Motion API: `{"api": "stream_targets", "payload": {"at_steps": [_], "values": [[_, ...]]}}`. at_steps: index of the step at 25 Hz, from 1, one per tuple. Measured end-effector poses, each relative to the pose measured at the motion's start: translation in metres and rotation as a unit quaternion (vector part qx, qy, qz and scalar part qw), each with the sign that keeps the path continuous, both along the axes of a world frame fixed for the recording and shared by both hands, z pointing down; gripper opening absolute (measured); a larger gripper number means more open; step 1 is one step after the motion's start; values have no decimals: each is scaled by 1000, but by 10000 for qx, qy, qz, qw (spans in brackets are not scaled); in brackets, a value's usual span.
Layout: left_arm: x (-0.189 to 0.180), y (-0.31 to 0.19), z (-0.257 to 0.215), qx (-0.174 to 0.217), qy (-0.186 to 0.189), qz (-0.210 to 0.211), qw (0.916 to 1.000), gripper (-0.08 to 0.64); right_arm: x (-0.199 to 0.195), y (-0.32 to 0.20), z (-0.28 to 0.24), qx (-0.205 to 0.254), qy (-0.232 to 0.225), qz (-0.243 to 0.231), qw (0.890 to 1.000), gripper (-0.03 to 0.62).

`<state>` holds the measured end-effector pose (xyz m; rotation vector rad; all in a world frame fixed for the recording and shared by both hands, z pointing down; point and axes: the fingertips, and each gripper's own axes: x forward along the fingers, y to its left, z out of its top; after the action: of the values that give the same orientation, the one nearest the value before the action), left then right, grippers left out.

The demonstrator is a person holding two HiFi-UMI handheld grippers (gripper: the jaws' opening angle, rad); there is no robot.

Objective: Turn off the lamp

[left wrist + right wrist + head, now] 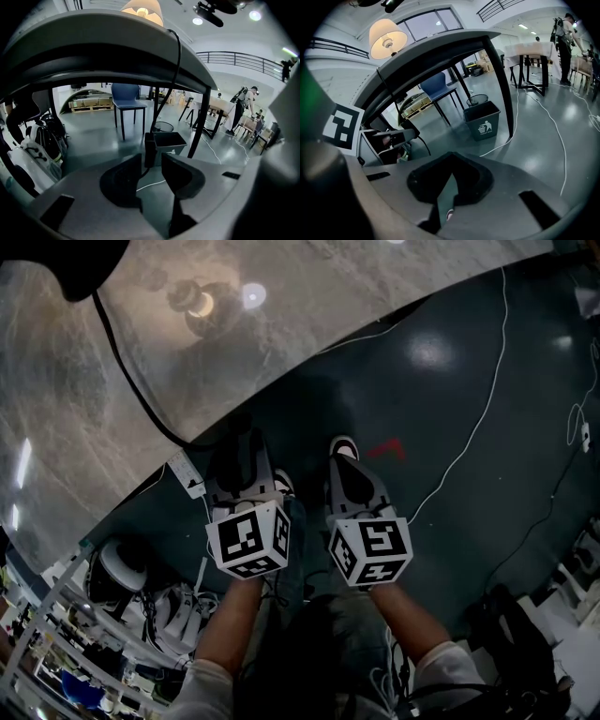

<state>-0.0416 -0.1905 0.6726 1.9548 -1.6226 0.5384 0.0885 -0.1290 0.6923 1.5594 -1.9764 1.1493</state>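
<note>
The lamp [199,304] stands lit on the marble table [84,381]; its glowing shade [143,9] [387,32] shows above the table edge in both gripper views. Its black cord [177,65] drops over the edge to a black inline switch [150,149]. My left gripper [152,161] [246,437] is open, with the switch in the gap between its jaws; the pads do not press on it. My right gripper [450,165] [343,448] hangs shut and empty beside it, below the table edge.
A white power strip [187,474] lies on the floor under the table edge. Beyond stand a dark bin [169,142] [483,121] and a blue chair [126,101]. White cables [469,437] trail over the floor. Bags [37,145] are heaped at the left.
</note>
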Motion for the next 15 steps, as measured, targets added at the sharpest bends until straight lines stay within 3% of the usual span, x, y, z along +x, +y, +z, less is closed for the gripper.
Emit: {"api": "stream_targets", "payload": {"at_steps": [15], "values": [[-1, -25, -9, 249, -202, 54, 9995, 118, 1, 0, 6, -91, 3, -17, 10000, 0]]}}
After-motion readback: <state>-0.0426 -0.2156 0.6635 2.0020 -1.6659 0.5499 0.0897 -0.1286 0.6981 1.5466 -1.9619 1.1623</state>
